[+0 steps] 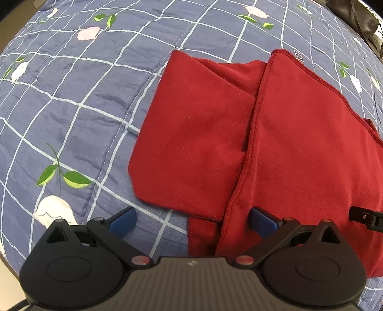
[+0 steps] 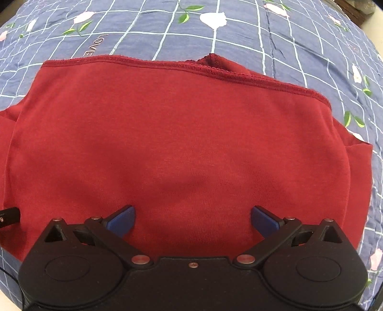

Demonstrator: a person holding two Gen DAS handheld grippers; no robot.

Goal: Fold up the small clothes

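Note:
A dark red garment (image 1: 275, 134) lies on the bed, partly folded, with one flat panel (image 1: 191, 143) spread to the left and a thicker layer over it on the right. My left gripper (image 1: 192, 221) hovers open over the garment's near left edge, nothing between its blue pads (image 1: 123, 221). In the right wrist view the same red garment (image 2: 179, 143) fills the middle, its stitched hem (image 2: 167, 64) along the far side. My right gripper (image 2: 192, 220) stands open just above the cloth. A black tip of the right gripper (image 1: 366, 217) shows at the left wrist view's right edge.
A blue quilted bedspread (image 1: 71, 107) with a white grid and flower prints covers the bed all around the garment (image 2: 287, 36). A dark bag-like object (image 1: 354, 16) sits past the far right corner. The bed's edge shows at the lower left (image 1: 7, 270).

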